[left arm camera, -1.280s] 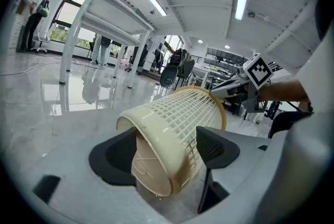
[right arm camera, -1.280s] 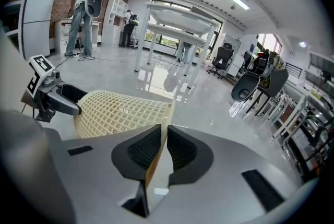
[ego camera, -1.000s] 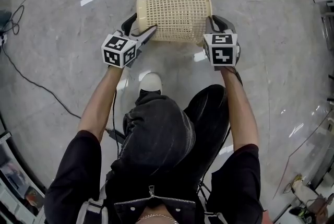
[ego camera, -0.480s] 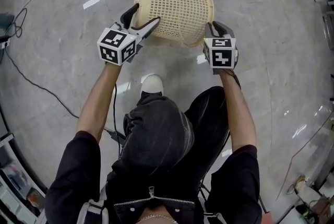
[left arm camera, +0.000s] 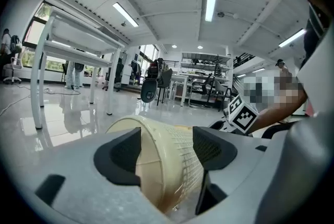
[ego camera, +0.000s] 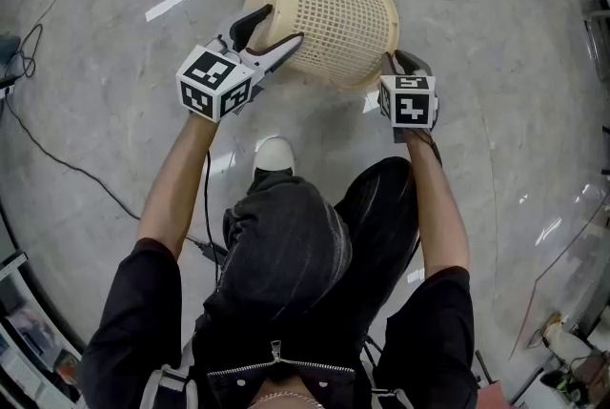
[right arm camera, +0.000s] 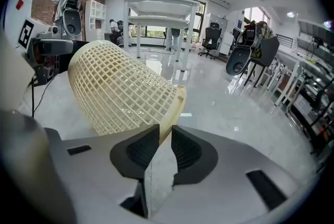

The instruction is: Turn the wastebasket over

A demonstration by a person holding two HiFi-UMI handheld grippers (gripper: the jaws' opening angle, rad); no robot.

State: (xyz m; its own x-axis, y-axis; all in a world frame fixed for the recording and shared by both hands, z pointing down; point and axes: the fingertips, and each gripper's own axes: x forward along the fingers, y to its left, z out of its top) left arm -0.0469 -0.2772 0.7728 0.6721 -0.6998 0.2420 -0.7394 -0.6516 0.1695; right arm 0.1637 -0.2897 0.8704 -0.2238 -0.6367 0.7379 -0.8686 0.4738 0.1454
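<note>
Cream mesh wastebasket (ego camera: 329, 21) tipped on its side, low over the grey floor (ego camera: 114, 35), gripped at both ends
Left gripper (ego camera: 279, 28), held high and near level, has just been closing its wide jaws onto the base edge; right gripper (ego camera: 398, 64), angled down, pinches the rim with jaws nearly together; whether the rim touches the floor is unclear

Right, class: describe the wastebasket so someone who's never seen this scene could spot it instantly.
Start with the glossy grey stone floor, then the person's white shoe. Just beyond it is the cream plastic lattice wastebasket, tipped sideways: the only pale, see-through mesh tub around.
</note>
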